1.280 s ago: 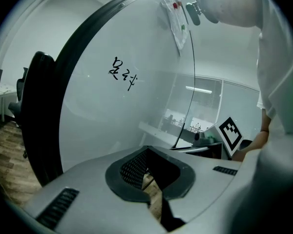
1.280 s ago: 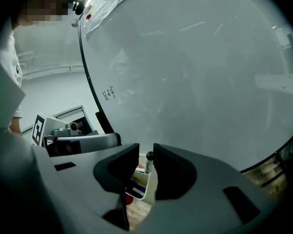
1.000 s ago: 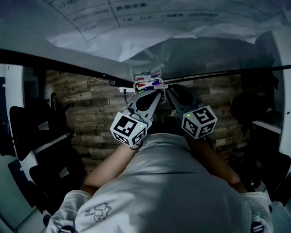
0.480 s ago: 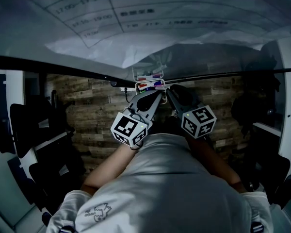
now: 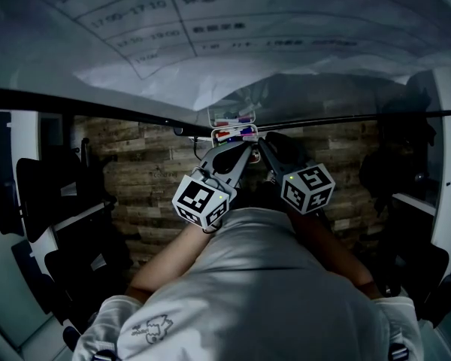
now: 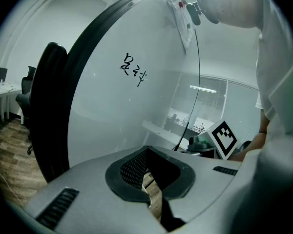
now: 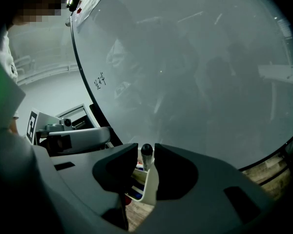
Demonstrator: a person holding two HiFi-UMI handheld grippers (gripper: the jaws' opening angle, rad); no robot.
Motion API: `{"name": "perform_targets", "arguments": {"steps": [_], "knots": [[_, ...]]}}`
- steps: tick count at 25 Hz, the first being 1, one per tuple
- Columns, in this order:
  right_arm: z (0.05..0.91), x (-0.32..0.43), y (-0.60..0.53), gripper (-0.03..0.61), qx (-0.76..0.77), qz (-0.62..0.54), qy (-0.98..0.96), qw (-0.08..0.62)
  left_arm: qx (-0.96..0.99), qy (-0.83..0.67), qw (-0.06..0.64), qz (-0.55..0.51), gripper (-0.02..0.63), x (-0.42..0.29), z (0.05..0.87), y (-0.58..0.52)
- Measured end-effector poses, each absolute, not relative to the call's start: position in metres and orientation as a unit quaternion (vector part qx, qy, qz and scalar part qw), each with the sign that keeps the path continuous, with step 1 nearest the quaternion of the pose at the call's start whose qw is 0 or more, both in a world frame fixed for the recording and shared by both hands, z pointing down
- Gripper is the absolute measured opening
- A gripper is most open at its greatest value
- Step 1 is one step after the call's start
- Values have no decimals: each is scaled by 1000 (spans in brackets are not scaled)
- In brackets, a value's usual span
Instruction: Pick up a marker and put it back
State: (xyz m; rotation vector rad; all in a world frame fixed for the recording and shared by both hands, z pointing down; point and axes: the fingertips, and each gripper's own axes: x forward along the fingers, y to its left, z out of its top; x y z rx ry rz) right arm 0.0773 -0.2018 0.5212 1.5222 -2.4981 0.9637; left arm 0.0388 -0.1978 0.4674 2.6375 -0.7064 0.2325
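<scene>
A small white marker holder (image 5: 231, 124) with several coloured markers hangs on the whiteboard (image 5: 301, 81), straight ahead of me. My right gripper (image 5: 260, 140) reaches up to it. In the right gripper view a black marker (image 7: 146, 152) stands upright between the jaws of the right gripper (image 7: 146, 165), just above the holder (image 7: 150, 186), and the jaws are closed on it. My left gripper (image 5: 247, 147) sits beside it on the left, its jaws drawn together with nothing between them; in its own view the left gripper (image 6: 151, 191) shows only floor through the narrow slit.
A large printed sheet (image 5: 210, 21) is stuck on the whiteboard above the holder. Black handwriting (image 6: 134, 71) marks the board. Dark office chairs (image 5: 52, 194) stand at the left on the wooden floor (image 5: 150, 179). The board's black frame (image 5: 98, 104) runs across.
Almost nothing differs: both grippers stay at the marker holder, and the head view has only shifted slightly.
</scene>
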Motion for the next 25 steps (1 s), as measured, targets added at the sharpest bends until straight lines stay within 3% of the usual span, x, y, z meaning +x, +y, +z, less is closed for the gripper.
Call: {"name": "perform_targets", "arguments": {"steps": [25], "knots": [[519,79,-204,77,508,301,-806,32,941,-257,203,85,5,32,469,-196]]}}
